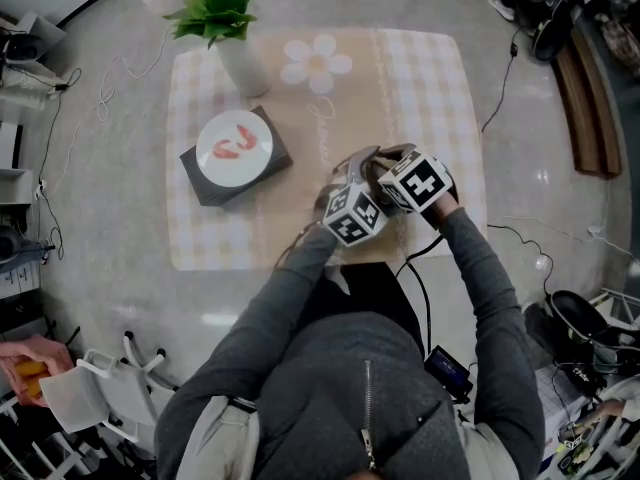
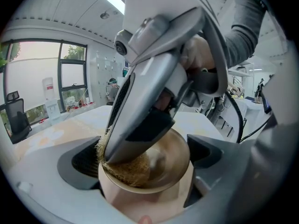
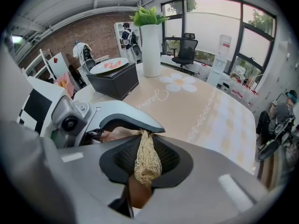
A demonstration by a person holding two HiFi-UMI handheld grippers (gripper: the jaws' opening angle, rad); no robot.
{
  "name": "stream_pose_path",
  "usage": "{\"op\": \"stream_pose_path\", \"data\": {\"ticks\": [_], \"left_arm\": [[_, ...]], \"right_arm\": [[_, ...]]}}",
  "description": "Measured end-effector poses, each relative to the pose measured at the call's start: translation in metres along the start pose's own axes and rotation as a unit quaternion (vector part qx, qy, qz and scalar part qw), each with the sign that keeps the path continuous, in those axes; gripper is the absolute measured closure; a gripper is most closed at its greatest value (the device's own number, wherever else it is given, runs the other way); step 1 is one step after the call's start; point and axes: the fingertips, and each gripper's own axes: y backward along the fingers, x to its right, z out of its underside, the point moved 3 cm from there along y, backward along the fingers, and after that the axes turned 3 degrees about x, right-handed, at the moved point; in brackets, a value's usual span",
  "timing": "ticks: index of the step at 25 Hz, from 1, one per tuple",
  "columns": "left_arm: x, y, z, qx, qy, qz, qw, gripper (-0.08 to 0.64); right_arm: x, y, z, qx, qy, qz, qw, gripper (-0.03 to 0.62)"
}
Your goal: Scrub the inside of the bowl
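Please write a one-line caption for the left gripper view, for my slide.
Left claw holds the brown bowl while the right claw presses a fibrous scrubber inside it.

The head view looks steeply down from above the person onto the table (image 1: 430, 78). The left gripper view sits just behind its jaws, near the bowl (image 2: 170, 160) clamped between them, facing the right gripper (image 2: 117, 148) just beyond. The right gripper view looks past the scrubber (image 3: 147, 160) pinched between its jaws to the left gripper (image 3: 135, 125) just ahead. It shares the far vase (image 3: 151, 50) with the head view.
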Motion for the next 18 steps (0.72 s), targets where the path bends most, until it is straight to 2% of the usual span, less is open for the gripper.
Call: {"op": "stream_pose_path", "data": {"ticks": [18], "left_arm": [[0.001, 0.0, 0.001, 0.003, -0.005, -0.001, 1.0, -0.003]], "right_arm": [[0.02, 0.003, 0.007, 0.024, -0.031, 0.042, 0.998, 0.525]]}}
